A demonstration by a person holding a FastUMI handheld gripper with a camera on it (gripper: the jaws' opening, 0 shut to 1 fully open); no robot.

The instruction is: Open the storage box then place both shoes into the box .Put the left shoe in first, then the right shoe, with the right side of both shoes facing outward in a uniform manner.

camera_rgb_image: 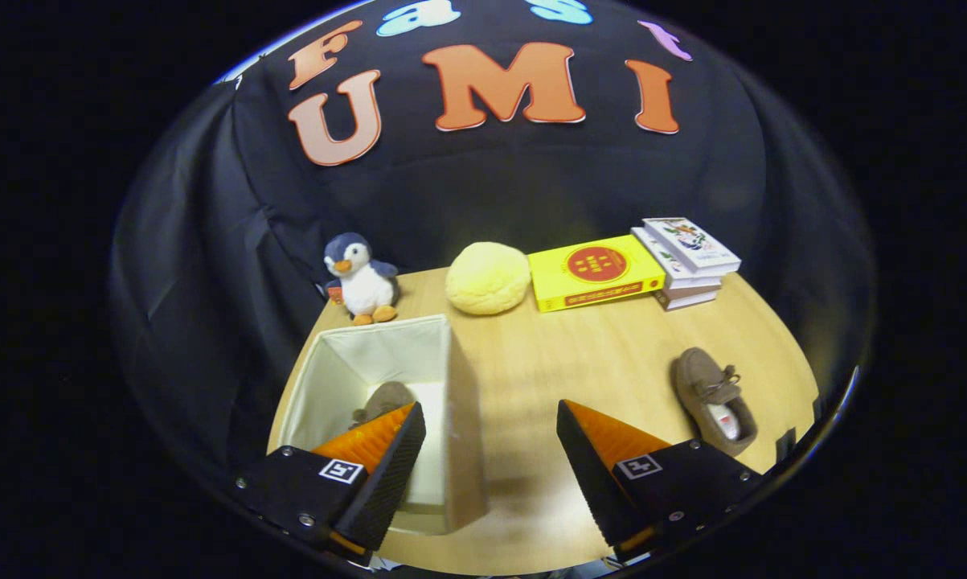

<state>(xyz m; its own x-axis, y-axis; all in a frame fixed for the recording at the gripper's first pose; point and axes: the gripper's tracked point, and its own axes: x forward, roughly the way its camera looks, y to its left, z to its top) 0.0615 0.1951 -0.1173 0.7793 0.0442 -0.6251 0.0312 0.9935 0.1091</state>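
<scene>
While we looked down along the fingers, we noted:
Gripper [491, 438]: spread wide, holding nothing, its fingers straddling the box's near wall.
Storage box [459, 418]: open, cream-lined, on the wooden table [579, 354].
First shoe [385, 400]: brown, inside the box.
Second shoe [713, 400]: brown, on the table beyond the other finger.
Writing: we could not read the yellow book [596, 272] or the stacked books [686, 261].
Behind: penguin plush [360, 278], yellow cushion [488, 277].

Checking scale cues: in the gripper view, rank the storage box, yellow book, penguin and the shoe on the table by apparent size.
1. Storage box, though nearest the camera.
2. Yellow book.
3. Shoe and penguin look alike; unranked.
</scene>
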